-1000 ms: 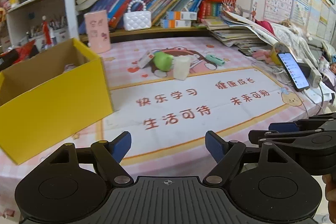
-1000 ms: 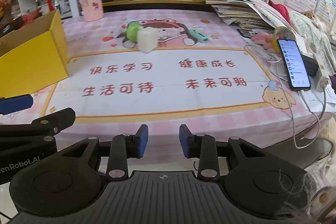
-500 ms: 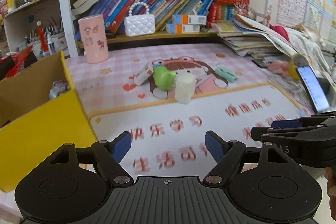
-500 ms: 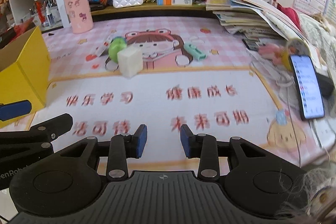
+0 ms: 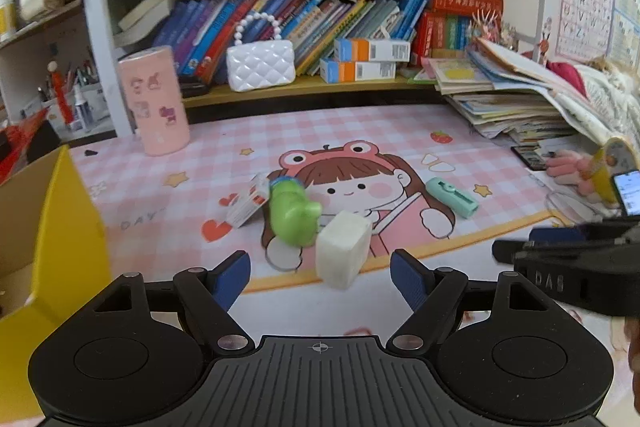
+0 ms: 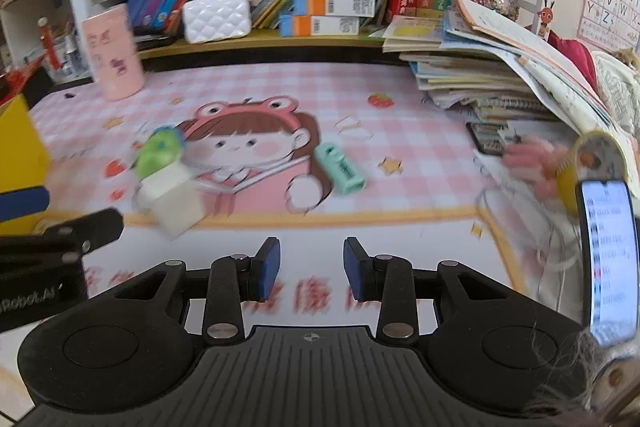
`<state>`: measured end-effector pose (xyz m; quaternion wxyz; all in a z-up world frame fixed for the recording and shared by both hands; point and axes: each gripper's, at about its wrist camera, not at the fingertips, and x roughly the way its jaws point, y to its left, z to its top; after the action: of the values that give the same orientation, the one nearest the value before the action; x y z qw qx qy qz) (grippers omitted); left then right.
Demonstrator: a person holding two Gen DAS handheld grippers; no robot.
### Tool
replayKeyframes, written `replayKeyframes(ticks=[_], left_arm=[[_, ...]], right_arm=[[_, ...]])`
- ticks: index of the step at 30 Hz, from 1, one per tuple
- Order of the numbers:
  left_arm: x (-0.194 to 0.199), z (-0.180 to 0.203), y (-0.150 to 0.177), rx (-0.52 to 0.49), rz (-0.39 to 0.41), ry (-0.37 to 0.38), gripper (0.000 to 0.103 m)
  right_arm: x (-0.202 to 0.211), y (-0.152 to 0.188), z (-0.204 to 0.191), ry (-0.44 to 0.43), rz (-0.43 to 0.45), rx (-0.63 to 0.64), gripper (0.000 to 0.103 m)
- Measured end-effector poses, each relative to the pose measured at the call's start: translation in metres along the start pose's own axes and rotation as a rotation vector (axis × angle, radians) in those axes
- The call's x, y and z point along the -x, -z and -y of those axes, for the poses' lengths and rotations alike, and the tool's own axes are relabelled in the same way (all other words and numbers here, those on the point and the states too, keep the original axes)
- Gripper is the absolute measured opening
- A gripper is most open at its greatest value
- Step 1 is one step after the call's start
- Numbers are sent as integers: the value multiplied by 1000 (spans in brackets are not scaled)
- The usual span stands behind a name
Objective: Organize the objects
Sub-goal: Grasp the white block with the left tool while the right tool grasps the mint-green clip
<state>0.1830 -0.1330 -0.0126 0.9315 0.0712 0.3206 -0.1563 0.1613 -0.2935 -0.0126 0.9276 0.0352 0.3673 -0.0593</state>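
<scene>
Left wrist view: the left claw (image 5: 320, 273) stands wide and empty, the white block (image 5: 342, 251) just ahead between its fingers but untouched, leaning against the green toy (image 5: 294, 217) on the pink worktop (image 5: 200, 155); the right claw (image 6: 312, 269) is narrow, holding nothing. Versus a second ago, both claws sit much closer to the toy cluster, and the yellow box (image 5: 60, 227) has slid to the left edge. Both claws tilt downward, side by side.
</scene>
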Motion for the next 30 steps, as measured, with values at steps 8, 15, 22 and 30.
replayKeyframes(ticks=[8, 15, 22, 30], left_arm=[[-50, 10, -16, 2, -75, -40, 79], [-82, 21, -16, -4, -145, -36, 66], [-96, 23, -14, -20, -155, -15, 40], [-76, 12, -11, 62, -143, 15, 30]], right_arm=[[-59, -37, 27, -20, 13, 70, 45], [-110, -53, 31, -36, -21, 141, 52], [-134, -55, 30, -85, -59, 136, 34], [-120, -54, 30, -104, -60, 53, 23]])
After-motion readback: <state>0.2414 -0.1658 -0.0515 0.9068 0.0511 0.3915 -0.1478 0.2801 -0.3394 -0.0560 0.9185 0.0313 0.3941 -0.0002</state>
